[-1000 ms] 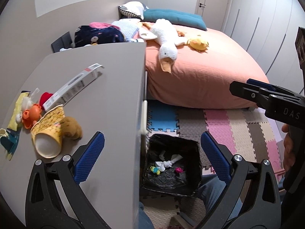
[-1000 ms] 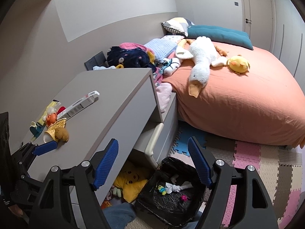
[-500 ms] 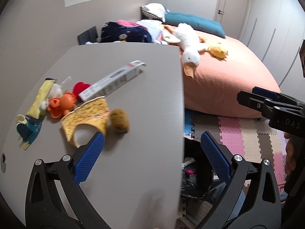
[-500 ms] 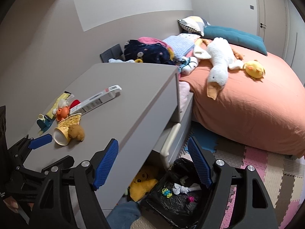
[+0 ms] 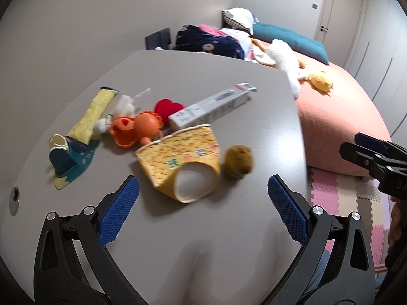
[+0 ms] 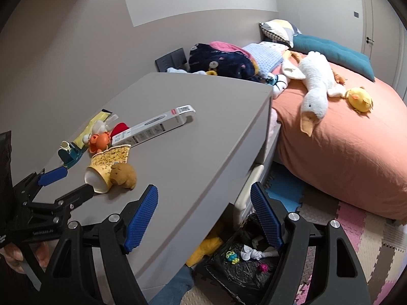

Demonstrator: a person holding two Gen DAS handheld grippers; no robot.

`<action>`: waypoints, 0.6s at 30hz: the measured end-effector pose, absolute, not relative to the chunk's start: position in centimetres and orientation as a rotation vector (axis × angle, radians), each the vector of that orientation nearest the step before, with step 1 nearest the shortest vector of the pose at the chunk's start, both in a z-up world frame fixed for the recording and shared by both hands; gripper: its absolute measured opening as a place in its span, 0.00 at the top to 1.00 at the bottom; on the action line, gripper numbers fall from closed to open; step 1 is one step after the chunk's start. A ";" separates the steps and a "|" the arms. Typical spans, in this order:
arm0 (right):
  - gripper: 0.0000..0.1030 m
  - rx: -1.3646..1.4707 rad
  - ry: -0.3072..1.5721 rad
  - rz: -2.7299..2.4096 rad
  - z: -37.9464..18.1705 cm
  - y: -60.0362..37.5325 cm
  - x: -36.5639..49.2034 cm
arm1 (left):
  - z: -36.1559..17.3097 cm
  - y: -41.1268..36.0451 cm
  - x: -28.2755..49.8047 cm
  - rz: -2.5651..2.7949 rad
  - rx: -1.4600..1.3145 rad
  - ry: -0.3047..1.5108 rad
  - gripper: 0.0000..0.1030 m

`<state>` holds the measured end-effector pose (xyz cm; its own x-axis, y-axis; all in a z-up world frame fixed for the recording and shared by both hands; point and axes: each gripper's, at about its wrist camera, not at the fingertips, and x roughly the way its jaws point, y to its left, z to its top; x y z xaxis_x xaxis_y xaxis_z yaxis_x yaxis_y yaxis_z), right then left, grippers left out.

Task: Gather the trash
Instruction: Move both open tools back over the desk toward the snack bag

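On the grey desk (image 5: 203, 228), the left gripper (image 5: 203, 204) gapes wide and empty just short of the tipped yellow paper cup (image 5: 183, 162) (slightly blurred). The right gripper (image 6: 204, 218), also wide and empty, partly hides the black-lined bin (image 6: 236, 274) below.

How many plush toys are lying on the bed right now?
2: a white goose stretched across the orange bedspread, and a small yellow chick beside it. Others may hide in the clothes pile.

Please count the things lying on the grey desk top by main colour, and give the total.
Yellow: 2, paper cup, flat wrapper
Orange: 1, plastic toy
Red: 1, heart
Brown: 1, plush
White: 2, long carton, small plush
Teal: 1, packet
Total: 8
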<state>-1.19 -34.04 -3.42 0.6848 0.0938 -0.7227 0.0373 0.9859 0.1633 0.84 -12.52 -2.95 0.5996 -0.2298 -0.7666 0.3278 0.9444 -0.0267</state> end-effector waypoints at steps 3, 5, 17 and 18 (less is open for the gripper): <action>0.26 0.161 0.824 0.045 -3.6 -33.3 -0.5 | -3.4 -11.6 1.7 -0.313 0.112 0.874 0.05; 0.26 0.156 0.829 0.050 -3.8 -32.9 -0.2 | -3.7 -11.3 2.2 -0.314 0.105 0.882 0.05; 0.26 0.134 0.861 0.093 -5.2 -30.7 1.9 | -7.2 -10.3 6.3 -0.339 0.060 0.976 0.05; 0.26 0.132 0.864 0.095 -5.3 -30.5 2.0 | -7.3 -10.3 6.5 -0.341 0.054 0.980 0.05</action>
<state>2.04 -30.53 -5.31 0.6461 0.1368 -0.7509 -0.0299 0.9876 0.1542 6.53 -10.27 -7.33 0.5085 -0.2583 -0.8214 0.3069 0.9456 -0.1074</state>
